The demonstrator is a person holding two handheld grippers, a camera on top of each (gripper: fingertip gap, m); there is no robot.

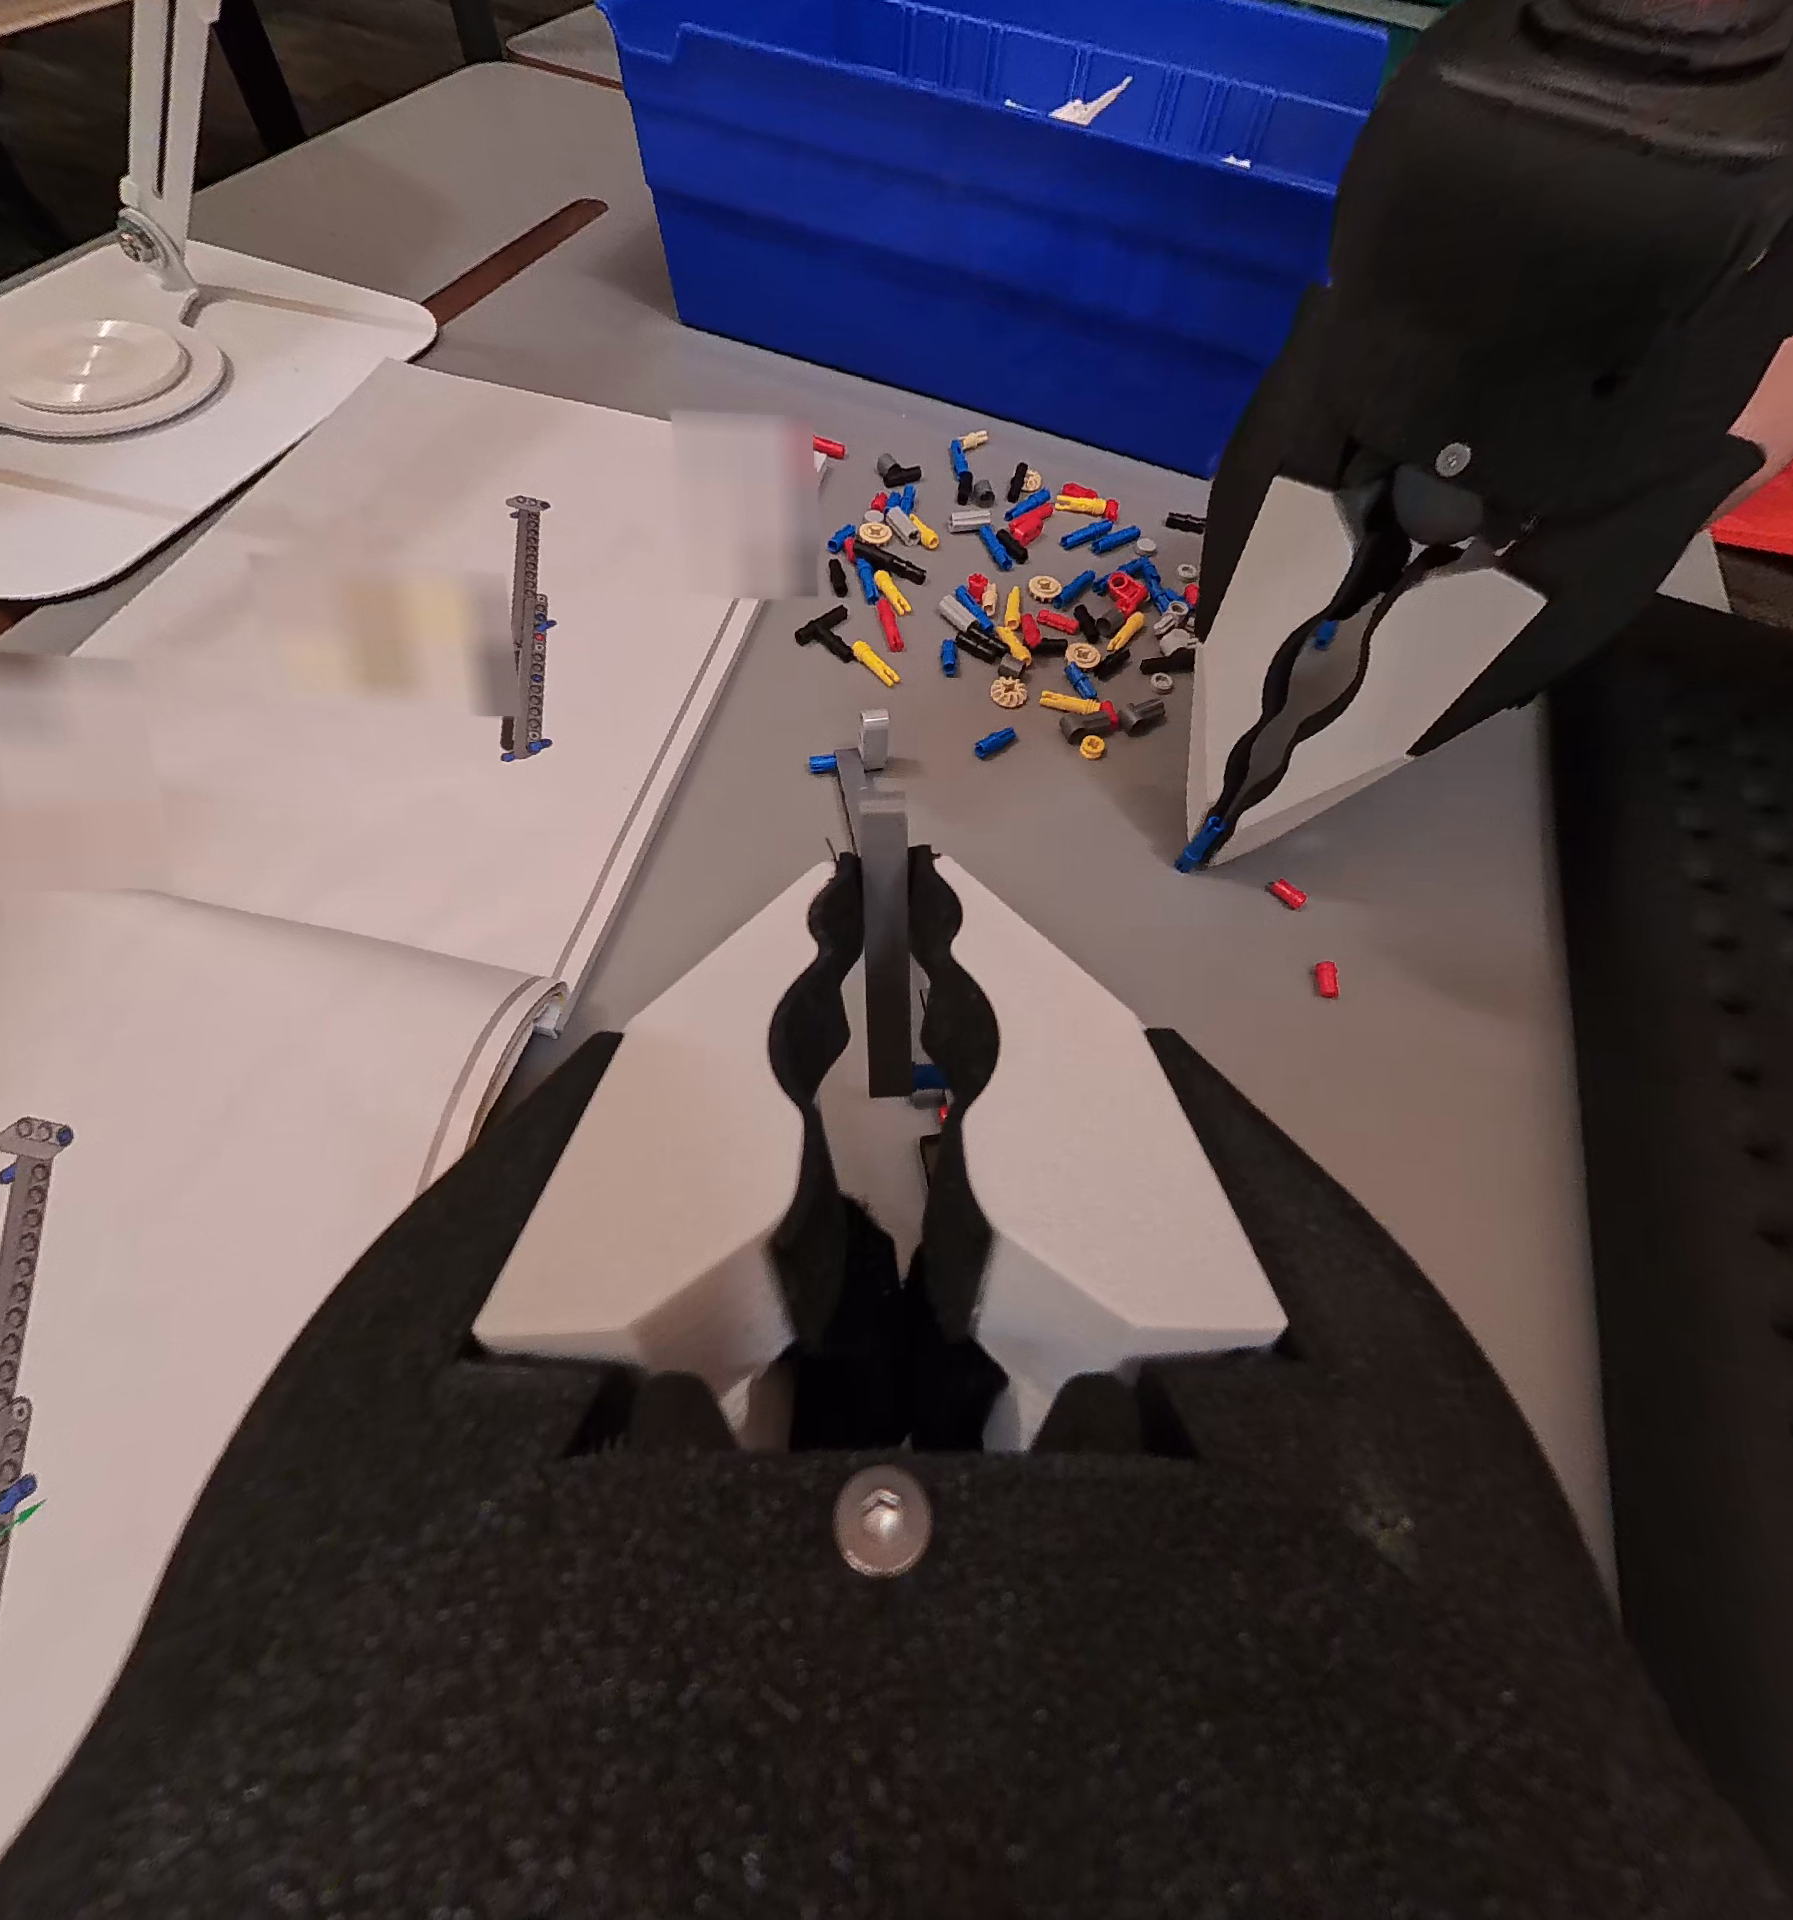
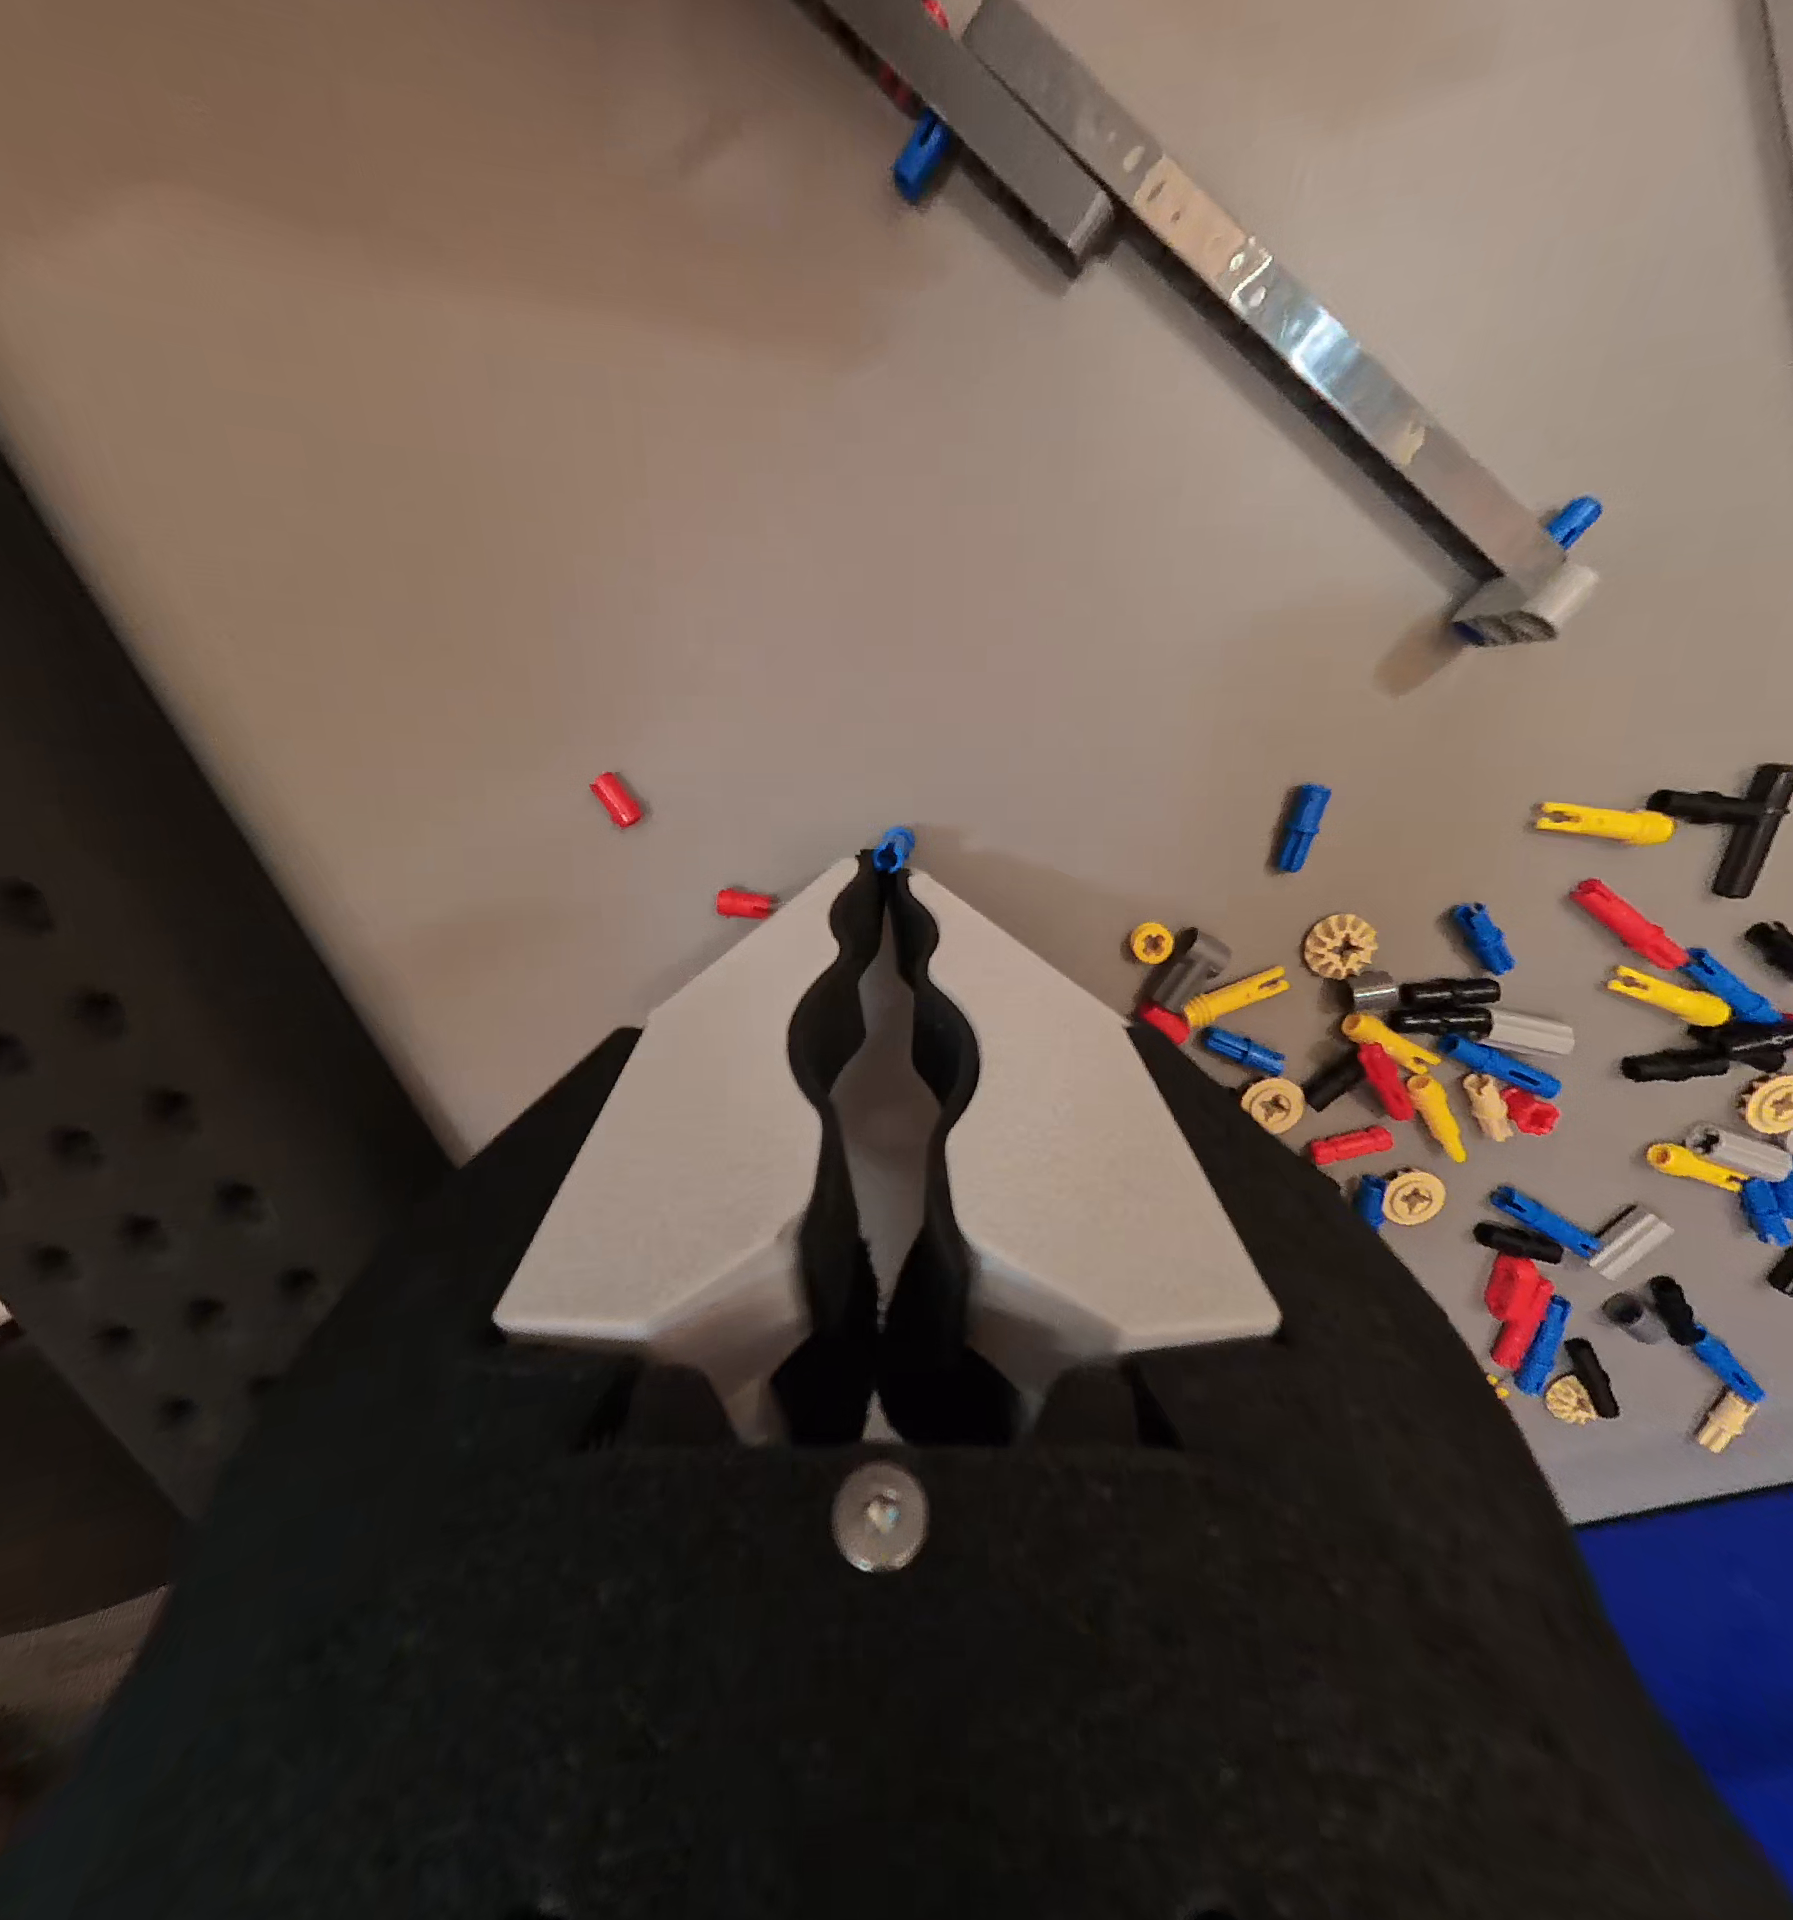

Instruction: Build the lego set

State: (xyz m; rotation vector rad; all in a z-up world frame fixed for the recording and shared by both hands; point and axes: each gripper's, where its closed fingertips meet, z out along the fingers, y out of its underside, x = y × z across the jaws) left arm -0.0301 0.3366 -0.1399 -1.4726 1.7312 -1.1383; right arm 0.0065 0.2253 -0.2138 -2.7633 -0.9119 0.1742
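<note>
The grey counter (image 1: 1027, 831) fills both views, but only the left wrist view takes in the big things along its edges: one blue plastic bin (image 1: 975, 208) at the far side, one open instruction booklet (image 1: 372, 727) to the left with two beam drawings on its pages, one white stand base (image 1: 144, 395) beyond the booklet, and one black perforated mat (image 1: 1702, 1039) on the right. The right wrist view shows only a corner of the bin and a strip of the mat.

The left claw (image 1: 884, 873) is closed on one long grey beam assembly (image 1: 887, 935), holding it edge-up above the counter so that it points away from the camera. From here the beam looks short. The right wrist view shows it side-on, a long bar with a second shorter beam lying against it, two blue pins standing out of its side, and a small light grey crosspiece at the end.

The right claw (image 2: 890, 868) is pinched nearly shut on one blue pin (image 2: 892, 847), its tips down at the counter; the left wrist view confirms the pin (image 1: 1204, 842) sticking out at the tip.

The pile of loose parts (image 2: 1557, 1091) lies between beam and bin: blue, red, yellow, black, grey and tan pieces, too many to count. Two red pins (image 2: 617, 800) lie apart, near the right claw.
</note>
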